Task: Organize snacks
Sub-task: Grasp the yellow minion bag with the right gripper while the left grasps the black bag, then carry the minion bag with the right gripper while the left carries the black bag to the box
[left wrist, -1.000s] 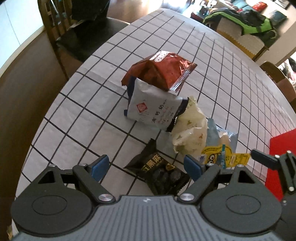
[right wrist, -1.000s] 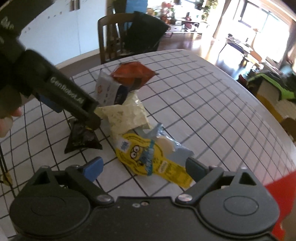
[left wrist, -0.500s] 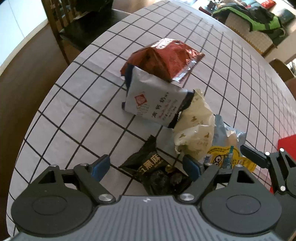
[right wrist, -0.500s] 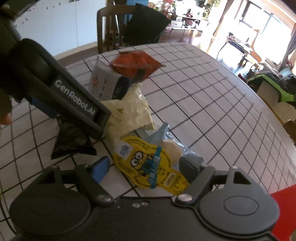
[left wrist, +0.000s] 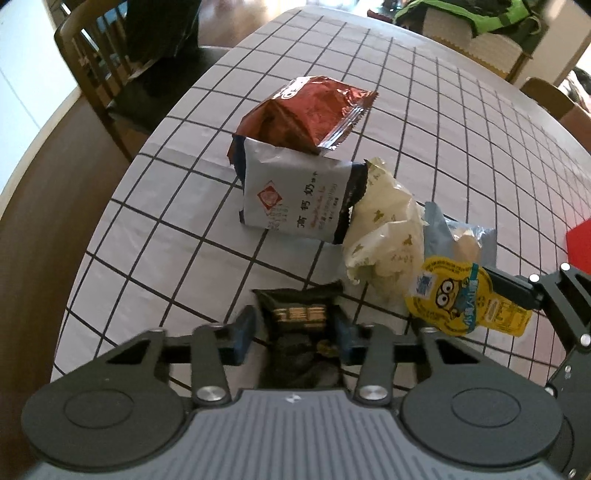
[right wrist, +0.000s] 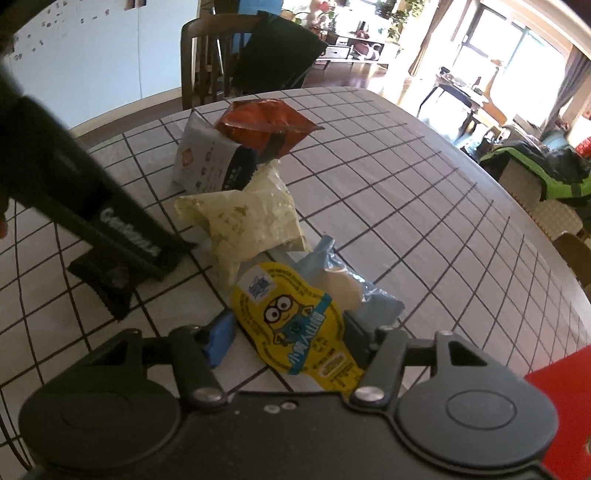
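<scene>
Several snack packets lie in a row on the checked tablecloth (left wrist: 155,229). My left gripper (left wrist: 293,334) is shut on the small black packet (left wrist: 299,314), its blue pads against both sides. My right gripper (right wrist: 284,341) is shut on the yellow cartoon packet (right wrist: 295,325), which shows in the left wrist view (left wrist: 461,295) too. Beyond lie a cream packet (left wrist: 384,229), a white and navy packet (left wrist: 299,192) and a red foil packet (left wrist: 306,110). The black packet also shows under the left gripper in the right wrist view (right wrist: 107,280).
A red tray or mat (right wrist: 561,398) lies at the right near the right gripper. A wooden chair (left wrist: 99,74) with a dark bag stands at the table's far left edge. Another chair (left wrist: 546,96) and a couch with green clothing (left wrist: 476,26) stand beyond the table.
Both grippers moved forward and down and closed: the left on the black packet, the right on the yellow cartoon packet.
</scene>
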The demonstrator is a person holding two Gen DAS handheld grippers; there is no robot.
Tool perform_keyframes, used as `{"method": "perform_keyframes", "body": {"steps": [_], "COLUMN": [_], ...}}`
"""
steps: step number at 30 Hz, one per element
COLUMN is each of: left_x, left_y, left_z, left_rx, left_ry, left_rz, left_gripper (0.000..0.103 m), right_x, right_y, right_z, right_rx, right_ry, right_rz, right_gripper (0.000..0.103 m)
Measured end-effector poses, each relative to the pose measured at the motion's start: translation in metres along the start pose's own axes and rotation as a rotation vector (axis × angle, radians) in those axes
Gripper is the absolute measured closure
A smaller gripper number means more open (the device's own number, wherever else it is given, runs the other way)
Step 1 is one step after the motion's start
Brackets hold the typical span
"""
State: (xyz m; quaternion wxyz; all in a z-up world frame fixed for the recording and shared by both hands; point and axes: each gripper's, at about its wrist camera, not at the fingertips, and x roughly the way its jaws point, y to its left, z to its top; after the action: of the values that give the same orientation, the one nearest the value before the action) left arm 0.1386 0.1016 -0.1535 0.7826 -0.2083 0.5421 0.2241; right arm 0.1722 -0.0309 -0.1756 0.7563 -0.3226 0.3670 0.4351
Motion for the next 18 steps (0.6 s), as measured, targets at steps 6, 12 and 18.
{"method": "perform_keyframes", "body": {"steps": [6,12,18], "left_x": [-0.002,-0.004,-0.019], "left_y": [0.012,0.020,0.019], "left_z": [-0.004,-0.005,-0.012], "left_rx": [-0.010,-0.023,0.015], "left_ry": [-0.009,-0.003,-0.025], "left_rz": [-0.043,-0.063,-0.086], "left_gripper": [0.070,0.070,0.070], "right_x": [-0.002,-0.011,-0.034], "right_y": [-0.006,-0.011,-0.018], "right_z": [-0.003,-0.013,-0.025], "right_rx": [0.048,0.127,0.216], "right_ry": [0.003,0.001,-0.017], "right_rz": [0.008,0.005,0.010], "right_gripper": [0.053,0.053,0.053]}}
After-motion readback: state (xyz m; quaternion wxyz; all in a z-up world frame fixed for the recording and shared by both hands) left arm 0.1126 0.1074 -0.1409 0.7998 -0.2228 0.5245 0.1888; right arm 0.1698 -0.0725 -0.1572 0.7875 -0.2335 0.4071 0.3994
